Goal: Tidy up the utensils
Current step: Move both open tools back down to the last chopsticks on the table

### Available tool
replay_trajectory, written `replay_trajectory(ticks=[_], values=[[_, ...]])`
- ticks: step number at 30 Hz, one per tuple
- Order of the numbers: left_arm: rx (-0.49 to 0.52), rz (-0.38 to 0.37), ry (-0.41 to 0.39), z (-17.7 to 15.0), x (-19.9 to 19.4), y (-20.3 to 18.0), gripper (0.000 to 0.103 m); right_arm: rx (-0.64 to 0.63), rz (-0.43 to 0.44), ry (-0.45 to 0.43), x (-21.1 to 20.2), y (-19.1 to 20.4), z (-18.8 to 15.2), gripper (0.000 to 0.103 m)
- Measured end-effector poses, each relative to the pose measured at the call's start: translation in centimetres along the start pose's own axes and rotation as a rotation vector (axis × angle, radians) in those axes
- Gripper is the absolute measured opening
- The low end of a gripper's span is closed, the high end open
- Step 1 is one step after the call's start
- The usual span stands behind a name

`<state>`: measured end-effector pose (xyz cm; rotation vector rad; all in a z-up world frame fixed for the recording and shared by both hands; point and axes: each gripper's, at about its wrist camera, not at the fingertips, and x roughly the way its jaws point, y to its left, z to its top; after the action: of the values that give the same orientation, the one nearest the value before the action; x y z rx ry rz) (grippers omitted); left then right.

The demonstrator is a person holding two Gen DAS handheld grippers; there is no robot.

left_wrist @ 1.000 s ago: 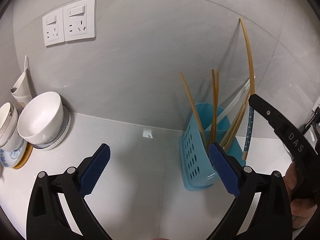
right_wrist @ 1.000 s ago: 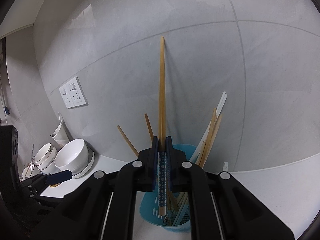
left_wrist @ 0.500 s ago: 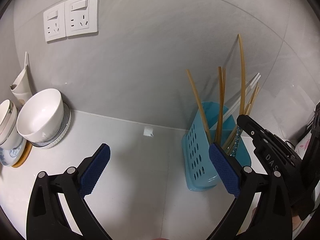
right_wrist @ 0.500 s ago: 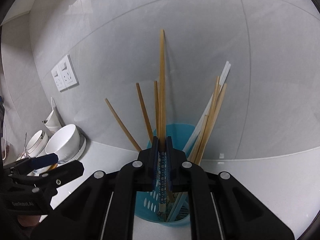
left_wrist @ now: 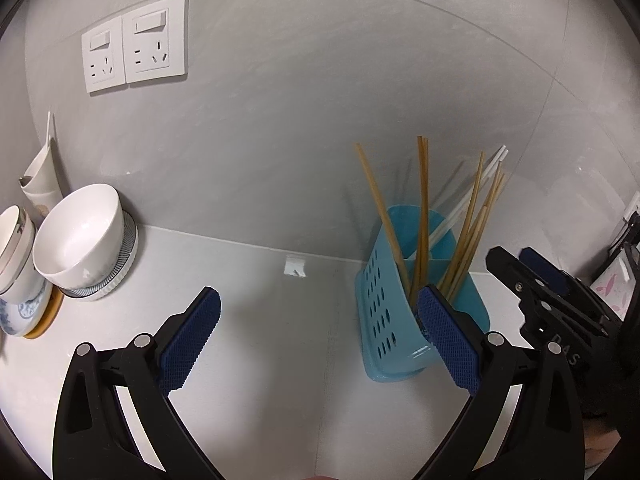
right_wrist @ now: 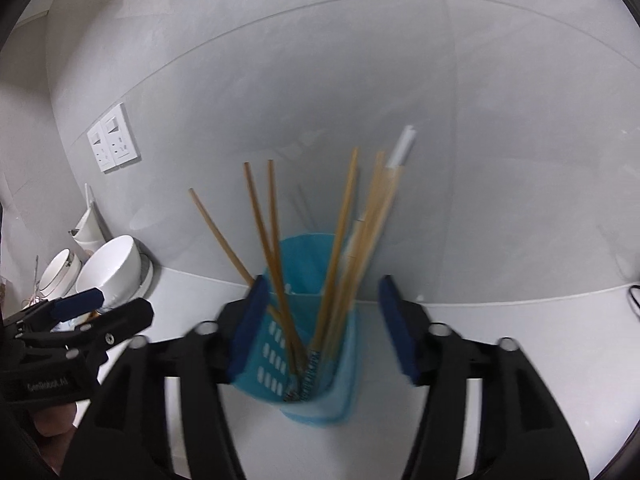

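Observation:
A light blue perforated utensil holder [left_wrist: 394, 312] stands on the white counter near the wall and holds several wooden chopsticks [left_wrist: 422, 216] and white ones [left_wrist: 472, 200]. In the right wrist view the holder [right_wrist: 316, 360] sits right between my open fingers, with a blue-patterned chopstick [right_wrist: 310, 368] resting inside it. My right gripper [right_wrist: 324, 328] is open and empty, just above the holder; it also shows in the left wrist view [left_wrist: 532, 268]. My left gripper [left_wrist: 320, 340] is open and empty, left of the holder.
White bowls [left_wrist: 78, 236] are stacked on plates at the left, beside a white folded holder [left_wrist: 38, 176] against the wall. A double wall socket [left_wrist: 134, 44] is above them. A packet with pink print [left_wrist: 614, 284] sits at the far right.
My right gripper lowered the patterned chopstick into the blue holder, then opened and let it go. The left gripper stayed open and nearly still.

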<state>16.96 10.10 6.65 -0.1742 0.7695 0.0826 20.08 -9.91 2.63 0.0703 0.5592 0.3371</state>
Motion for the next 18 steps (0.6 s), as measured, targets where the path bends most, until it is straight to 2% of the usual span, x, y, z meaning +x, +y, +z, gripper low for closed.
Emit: replay_trajectory(ticks=[4, 8, 18], values=[[0.007, -0.013, -0.002, -0.3, -0.5, -0.8, 0.097, 0.008, -0.039, 0.028, -1.7, -1.6, -0.6, 0.082], [0.023, -0.027, 0.006, -1.0, -1.1, -2.1, 0.097, 0.017, -0.082, 0.044, -3.4, -3.4, -1.7, 0.095], [0.068, -0.057, 0.104, -4.9, -0.9, -6.8, 0.097, 0.066, -0.197, 0.114, -7.4, -8.7, -5.8, 0.095]])
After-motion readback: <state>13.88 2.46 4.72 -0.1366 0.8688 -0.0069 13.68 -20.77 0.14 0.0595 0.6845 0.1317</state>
